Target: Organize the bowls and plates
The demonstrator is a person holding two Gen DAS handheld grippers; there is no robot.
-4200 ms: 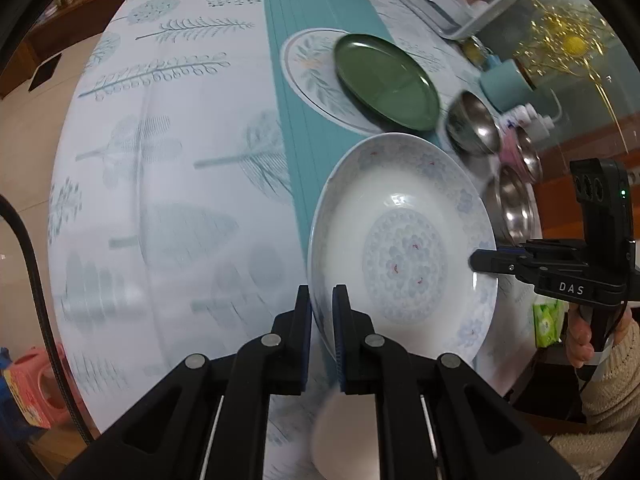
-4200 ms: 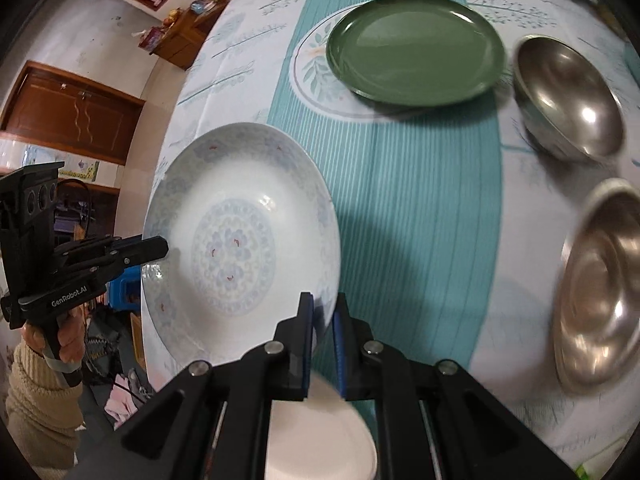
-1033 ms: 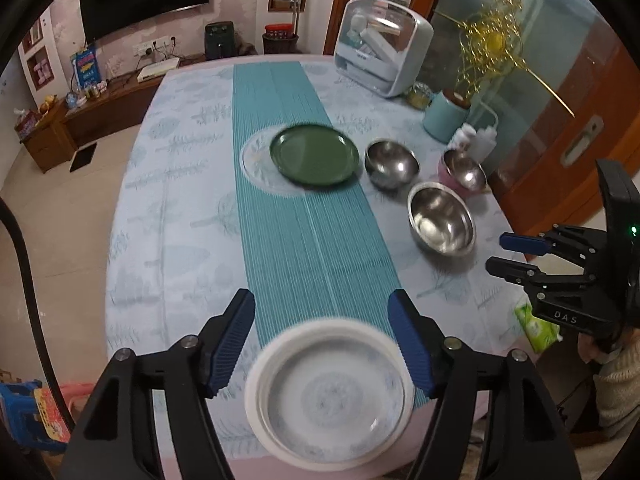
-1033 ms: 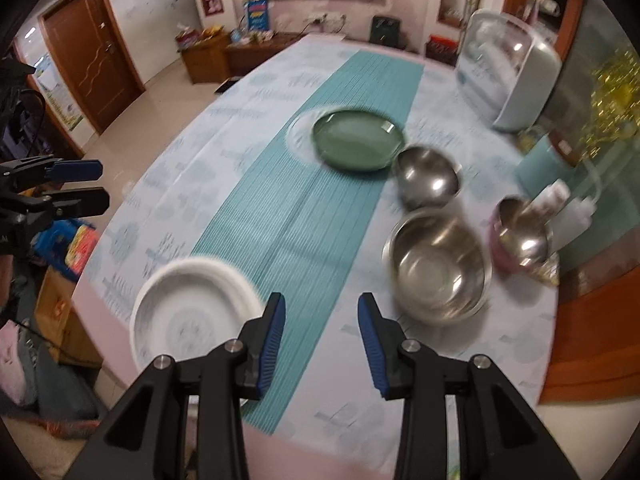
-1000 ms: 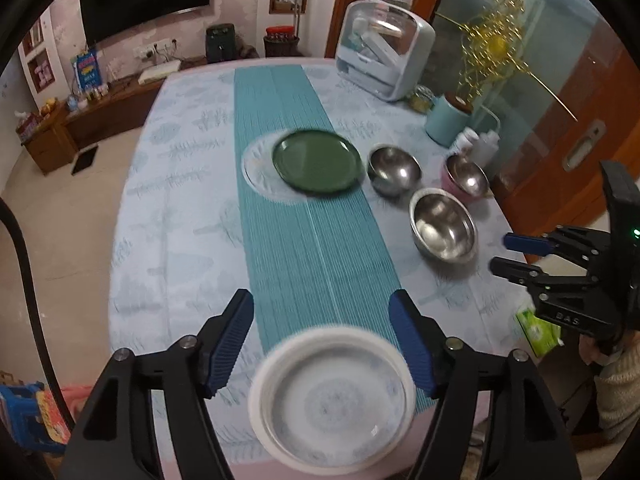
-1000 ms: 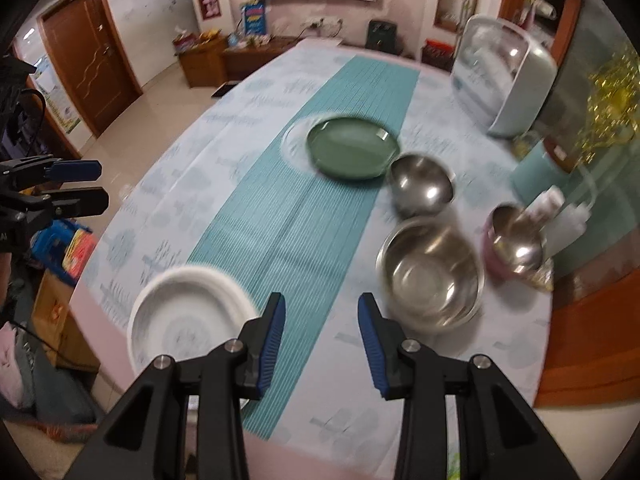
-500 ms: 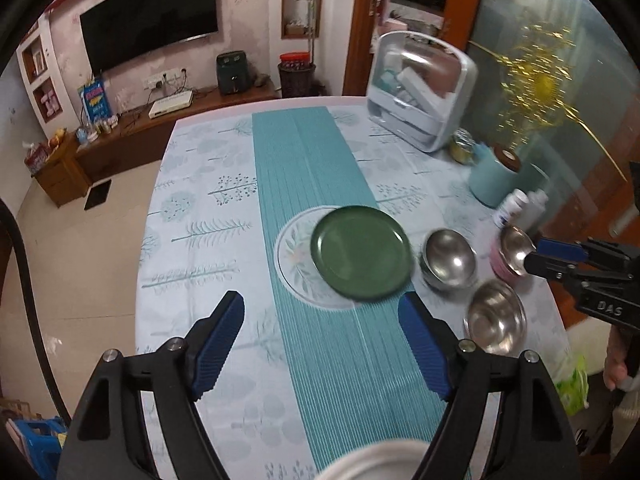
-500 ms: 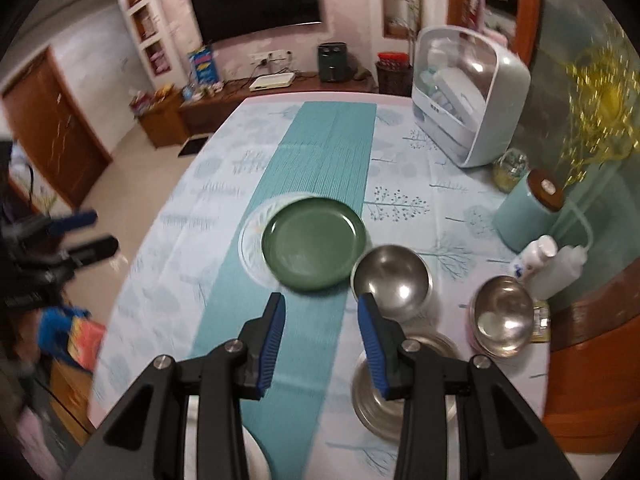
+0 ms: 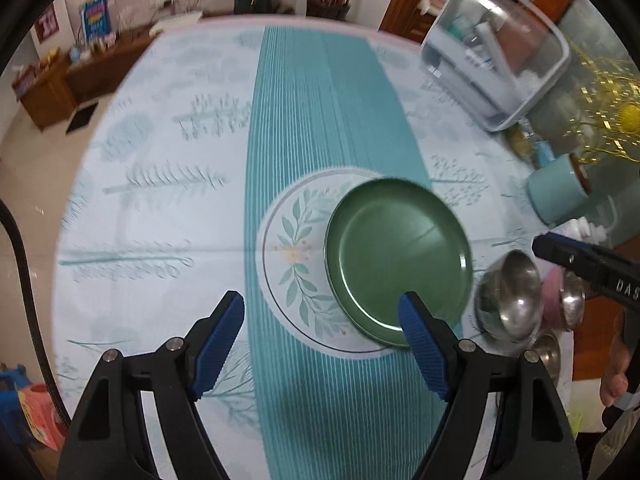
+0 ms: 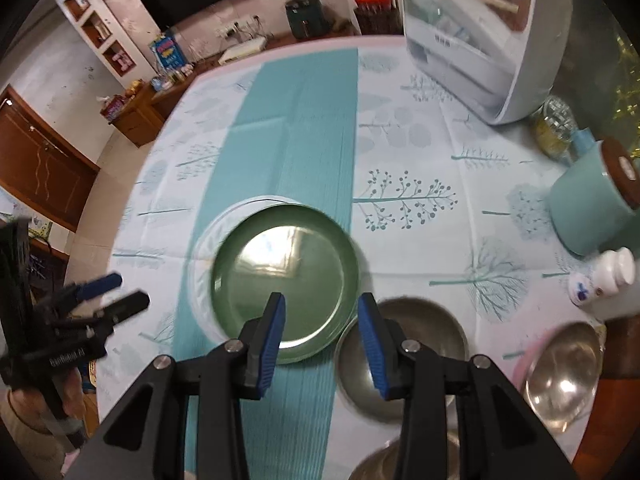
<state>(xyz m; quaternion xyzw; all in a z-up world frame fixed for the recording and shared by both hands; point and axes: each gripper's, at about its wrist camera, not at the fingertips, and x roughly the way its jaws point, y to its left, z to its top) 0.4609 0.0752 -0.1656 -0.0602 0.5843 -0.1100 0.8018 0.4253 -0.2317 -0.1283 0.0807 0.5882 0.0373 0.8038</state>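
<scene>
1. I see the green plate (image 9: 396,260) lying flat on the teal runner (image 9: 320,100), overlapping a round leaf-print medallion (image 9: 294,256) on the tablecloth.
2. Just right of the plate sits a steel bowl (image 10: 404,344); a second steel bowl (image 10: 564,364) inside a pink rim is further right.
3. My left gripper (image 9: 320,344) hangs above the plate's near-left side, jaws spread wide, having just been opening, nothing between the pads.
4. My right gripper (image 10: 322,332) hovers over the plate's near-right rim, jaws partly apart, empty.
5. Beyond: a teal canister (image 10: 588,208), a white bottle (image 10: 612,266), a clear-lidded dish rack (image 10: 472,32).
</scene>
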